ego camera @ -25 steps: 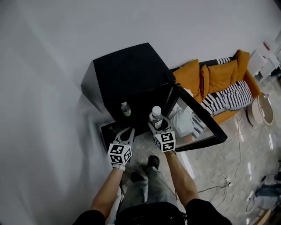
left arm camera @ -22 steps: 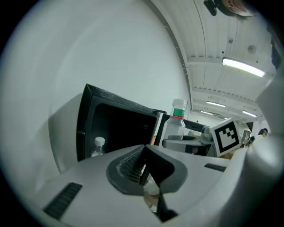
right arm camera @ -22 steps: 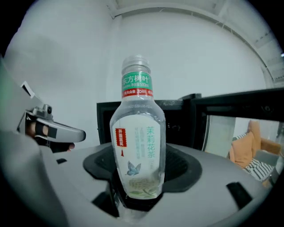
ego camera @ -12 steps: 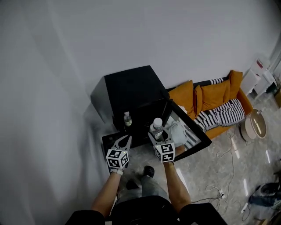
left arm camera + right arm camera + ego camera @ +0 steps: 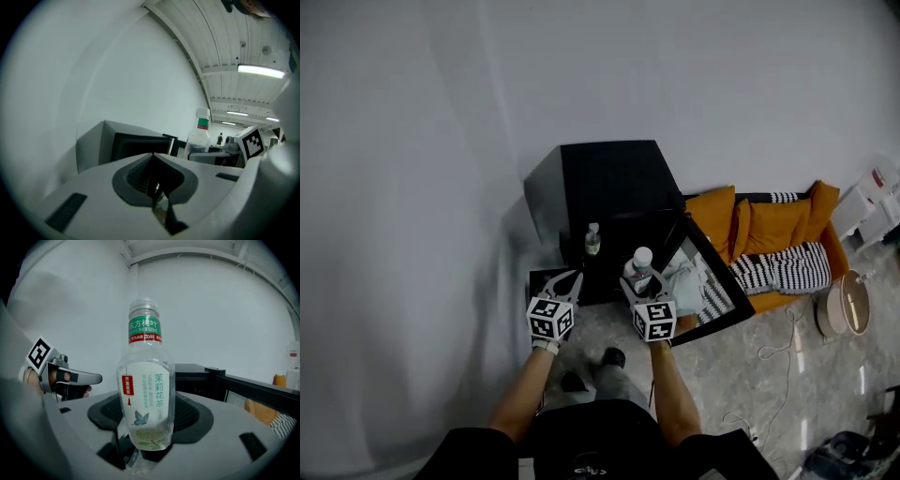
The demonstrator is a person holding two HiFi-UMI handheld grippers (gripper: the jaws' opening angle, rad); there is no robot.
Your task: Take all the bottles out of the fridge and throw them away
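In the head view, at centre frame, the right gripper [image 5: 639, 281] clasped a bottle [image 5: 639, 265] upright before the open fridge [image 5: 609, 178]. A second bottle [image 5: 592, 240] stood inside. The left gripper view showed the left gripper [image 5: 152, 157] clenched on nothing. In the right gripper view the bottle looked near-empty, so probably light, thin-walled and slick. It was best held gently by its lower body.

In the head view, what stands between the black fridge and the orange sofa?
The fridge's open door stands between the fridge and the sofa. The head view shows it swung out toward the sofa.
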